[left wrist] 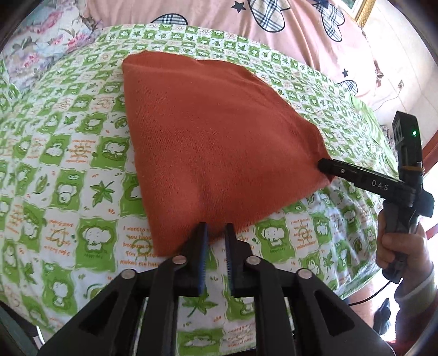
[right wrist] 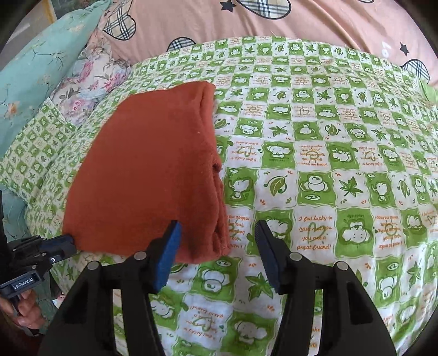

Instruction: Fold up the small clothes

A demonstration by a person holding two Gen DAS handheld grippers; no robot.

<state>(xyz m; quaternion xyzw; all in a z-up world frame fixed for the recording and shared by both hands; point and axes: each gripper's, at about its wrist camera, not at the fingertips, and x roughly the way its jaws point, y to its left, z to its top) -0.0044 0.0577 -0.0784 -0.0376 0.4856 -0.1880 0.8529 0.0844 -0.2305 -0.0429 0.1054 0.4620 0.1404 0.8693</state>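
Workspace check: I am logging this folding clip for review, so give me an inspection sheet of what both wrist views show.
Surface: green and white printed bedsheet, mostly flat.
Job's things: one rust-orange knit garment, folded into a stack with layered edges along one side.
Clutter: nothing seen on the sheet beside the garment.
Grippers: left gripper slightly open at the garment's near edge; right gripper open, its left pad over the garment's near corner.
Cables: one dark cable hangs below the right hand.
Surroundings: pink quilt with plaid hearts behind; floral pillow and teal pillow.
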